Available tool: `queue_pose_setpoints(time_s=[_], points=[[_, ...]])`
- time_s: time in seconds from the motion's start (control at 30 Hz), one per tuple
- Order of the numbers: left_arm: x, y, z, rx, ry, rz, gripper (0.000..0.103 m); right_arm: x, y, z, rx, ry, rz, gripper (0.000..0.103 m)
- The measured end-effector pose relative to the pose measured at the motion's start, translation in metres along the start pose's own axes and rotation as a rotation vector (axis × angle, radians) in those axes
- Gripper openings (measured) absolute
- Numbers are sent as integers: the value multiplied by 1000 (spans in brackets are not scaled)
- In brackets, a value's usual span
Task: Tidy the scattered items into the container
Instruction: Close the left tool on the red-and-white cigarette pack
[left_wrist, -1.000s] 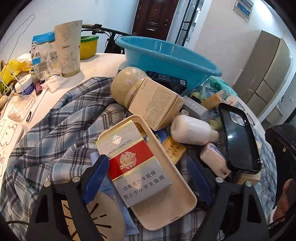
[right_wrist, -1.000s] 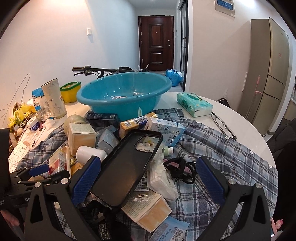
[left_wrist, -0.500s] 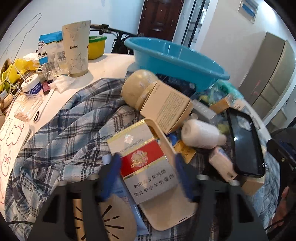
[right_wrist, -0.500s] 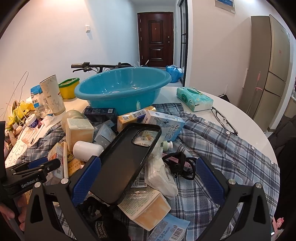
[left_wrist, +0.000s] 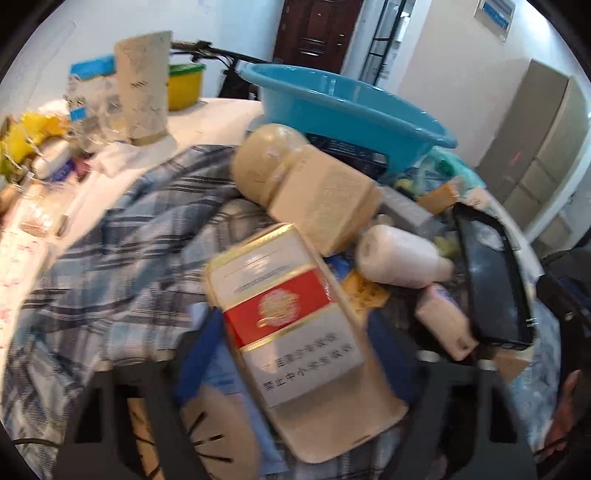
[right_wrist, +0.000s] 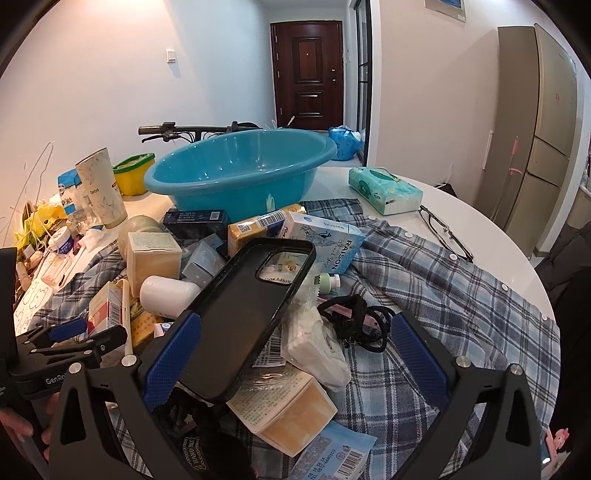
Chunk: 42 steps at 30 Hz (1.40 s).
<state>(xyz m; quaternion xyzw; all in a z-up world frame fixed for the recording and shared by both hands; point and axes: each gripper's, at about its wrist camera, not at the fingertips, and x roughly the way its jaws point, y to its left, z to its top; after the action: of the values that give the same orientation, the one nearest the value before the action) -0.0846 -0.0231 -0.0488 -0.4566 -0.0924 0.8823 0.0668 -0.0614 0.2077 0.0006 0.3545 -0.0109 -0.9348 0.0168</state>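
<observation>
Seen from the left gripper, the picture is smeared with motion. Its blue pads sit on either side of a red, white and gold cigarette pack, and the jaws have just been closing in on it. The left pad looks to be against the pack's edge, but through the blur I cannot tell for certain whether both pads are pressing. The pack lies on a cream tray-like case, tilted on the pile. Just behind it are a beige box, a round cream jar and a white bottle on its side. The blue basin stands farther back on the white table, and a plaid shirt spreads under the clutter.

Looking along the right gripper, the jaws stand wide apart and grip nothing. A black phone case lies slanted between them, its lower end just beside the left pad. The blue basin is at the back of the heap with nothing visible inside. A tissue pack and a pair of glasses lie to the right on the bare table. At the far left edge the other gripper reaches in towards the cigarette pack, which stands on edge there.
</observation>
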Motion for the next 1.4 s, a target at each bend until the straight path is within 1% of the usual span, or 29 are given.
queue_pose_setpoints(time_s=[0.13, 0.23, 0.3, 0.37, 0.43, 0.47, 0.53, 0.67, 0.73, 0.9, 0.93, 1.07, 1.1, 1.2, 1.3, 1.4], points=[[-3, 0, 2, -1, -24, -7, 67, 0, -1, 0, -1, -2, 0, 102], [-7, 4, 4, -18, -33, -30, 64, -1, -2, -1, 2, -4, -4, 102], [-7, 3, 4, -15, -28, -34, 64, -1, -4, -1, 7, -3, -6, 102], [-1, 4, 4, -19, 4, -39, 64, 0, -6, -1, 13, -1, -6, 102], [3, 7, 3, -38, 11, -57, 72, 0, -7, -1, 15, 1, -5, 102], [4, 7, 3, -38, 12, -59, 72, 0, -6, -2, 14, 3, -4, 102], [7, 4, 3, -29, 11, -47, 72, 0, -6, -2, 11, 3, -5, 102], [7, 2, 2, -26, -2, -31, 67, -1, -6, -2, 14, 0, -7, 102], [2, 3, 3, -34, -17, -37, 64, -2, -7, -3, 17, -2, -11, 102], [-19, 1, 8, -14, -83, -35, 62, -3, -13, -2, 29, -3, -15, 102], [-22, 0, 8, -8, -93, -33, 58, -2, -13, -2, 29, -1, -13, 102], [-31, -8, 8, 58, -135, 13, 58, -2, -9, -3, 21, 4, -4, 102], [-30, -8, 9, 57, -132, 13, 58, -2, -8, -3, 18, 3, -3, 102], [-20, -4, 9, 32, -84, -14, 58, -3, -7, -3, 14, 1, -2, 102], [-8, -3, 4, 41, -54, 30, 59, -3, -7, -3, 15, 0, -6, 102], [-6, -2, 3, 39, -79, 40, 58, -3, -8, -3, 22, 0, -10, 102]])
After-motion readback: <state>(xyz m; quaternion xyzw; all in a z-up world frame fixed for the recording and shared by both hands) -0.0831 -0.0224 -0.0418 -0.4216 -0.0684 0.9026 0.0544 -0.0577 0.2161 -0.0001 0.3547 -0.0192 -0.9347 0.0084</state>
